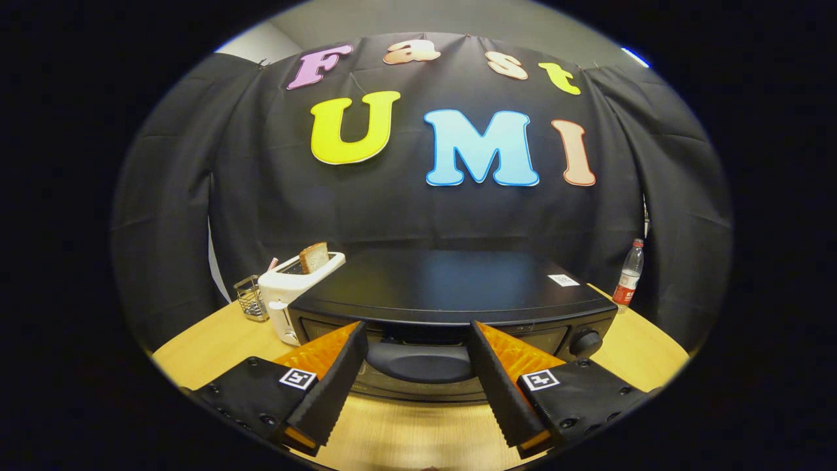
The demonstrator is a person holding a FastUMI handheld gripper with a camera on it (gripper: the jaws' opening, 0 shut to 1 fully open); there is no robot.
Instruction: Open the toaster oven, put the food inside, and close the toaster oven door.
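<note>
Before you, the wooden table carries the black toaster oven, a white toaster, a wire basket and a bottle.

— What does the gripper look like?
— Two wedge-shaped fingers with toothed inner edges, spread apart, on black screwed blocks, each bearing a small square black-and-white marker.

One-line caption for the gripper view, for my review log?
Open gripper straddles the handle of the closed black toaster oven; white toaster holding bread stands beside it.
</note>
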